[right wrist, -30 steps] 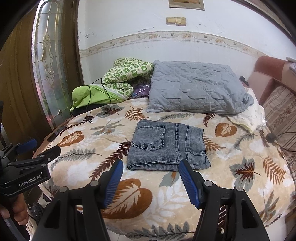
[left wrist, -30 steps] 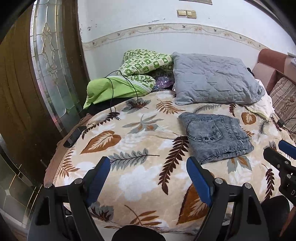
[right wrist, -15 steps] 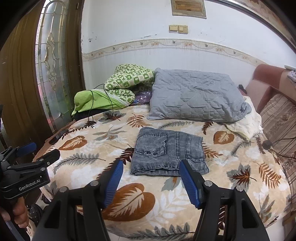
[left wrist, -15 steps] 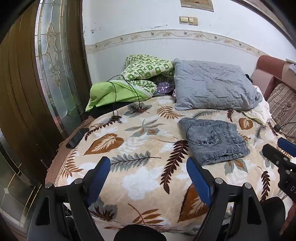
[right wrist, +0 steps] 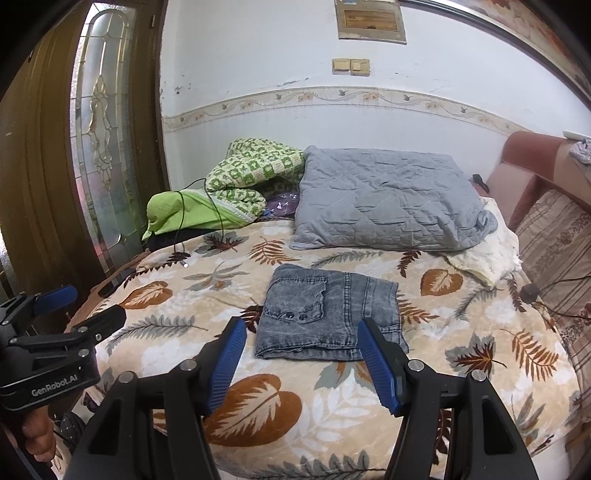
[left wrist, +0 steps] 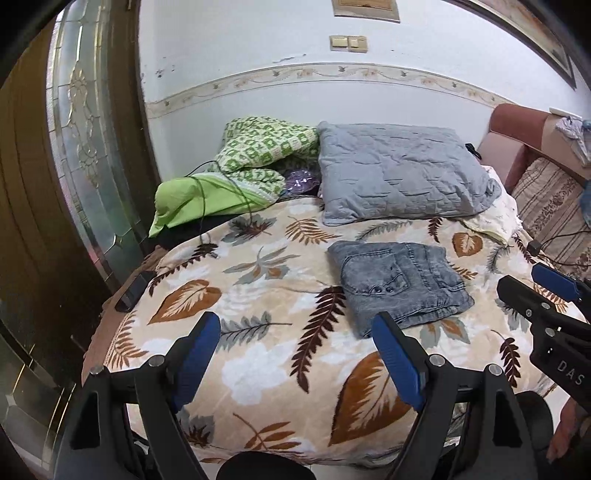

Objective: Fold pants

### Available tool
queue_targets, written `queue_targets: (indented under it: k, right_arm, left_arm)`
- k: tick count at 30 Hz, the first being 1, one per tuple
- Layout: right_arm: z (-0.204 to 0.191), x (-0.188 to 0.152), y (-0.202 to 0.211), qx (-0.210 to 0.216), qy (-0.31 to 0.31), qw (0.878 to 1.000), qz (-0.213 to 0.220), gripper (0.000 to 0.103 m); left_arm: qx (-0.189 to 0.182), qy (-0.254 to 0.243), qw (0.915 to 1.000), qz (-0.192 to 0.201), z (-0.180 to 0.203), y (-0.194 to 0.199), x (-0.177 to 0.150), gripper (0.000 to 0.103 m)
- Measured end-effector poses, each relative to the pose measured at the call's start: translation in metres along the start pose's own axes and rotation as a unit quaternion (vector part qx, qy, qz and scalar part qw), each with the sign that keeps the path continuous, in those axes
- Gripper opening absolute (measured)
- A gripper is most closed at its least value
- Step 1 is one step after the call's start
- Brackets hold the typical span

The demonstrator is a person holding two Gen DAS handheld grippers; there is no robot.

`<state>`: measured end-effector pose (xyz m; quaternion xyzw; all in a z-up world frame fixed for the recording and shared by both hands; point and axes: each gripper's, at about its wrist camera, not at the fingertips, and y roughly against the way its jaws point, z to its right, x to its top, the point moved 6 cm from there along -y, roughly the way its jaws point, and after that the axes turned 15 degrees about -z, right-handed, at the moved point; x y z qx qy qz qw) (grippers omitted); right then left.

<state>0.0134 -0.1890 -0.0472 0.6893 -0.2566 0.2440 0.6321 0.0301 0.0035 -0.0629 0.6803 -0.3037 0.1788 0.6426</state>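
We hold our left gripper (left wrist: 295, 354) and right gripper (right wrist: 301, 354) level at the near edge of the bed, both aimed far across it, jaws spread wide and empty. The folded pants (right wrist: 330, 317) lie flat on the leaf-print blanket (right wrist: 177, 332), just near of the grey pillow (right wrist: 384, 199). Their long axis runs left to right, folded edge toward us, the buttoned pocket on the left.

Rear wall (right wrist: 258, 66): white, with a patterned border strip (right wrist: 332, 98), a double switch plate (right wrist: 351, 66) and a framed picture (right wrist: 371, 20). Left: brown wooden door (right wrist: 37, 166) with a leaded glass panel (right wrist: 101, 147). Right: reddish-brown upholstered headboard (right wrist: 517, 177). Bed (right wrist: 184, 328) cover: beige, leaf-printed.
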Motion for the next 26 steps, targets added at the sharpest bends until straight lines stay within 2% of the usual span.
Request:
queue_targets:
  k: [6, 17, 26]
  right_arm:
    - [0.015, 0.008, 0.002, -0.002, -0.012, 1.000, 0.008, 0.067]
    - [0.037, 0.010, -0.007, 0.007, -0.029, 1.000, 0.004, 0.067]
    - [0.059, 0.028, -0.028, 0.012, -0.044, 0.999, 0.005, 0.067]
  left_arm:
    - [-0.004, -0.019, 0.9998, 0.011, 0.021, 0.008, 0.018, 0.085]
    - [-0.017, -0.035, 0.9992, 0.000, 0.048, 0.006, 0.032, 0.085]
    - [-0.033, -0.045, 0.9984, -0.014, 0.065, -0.020, 0.053, 0.085]
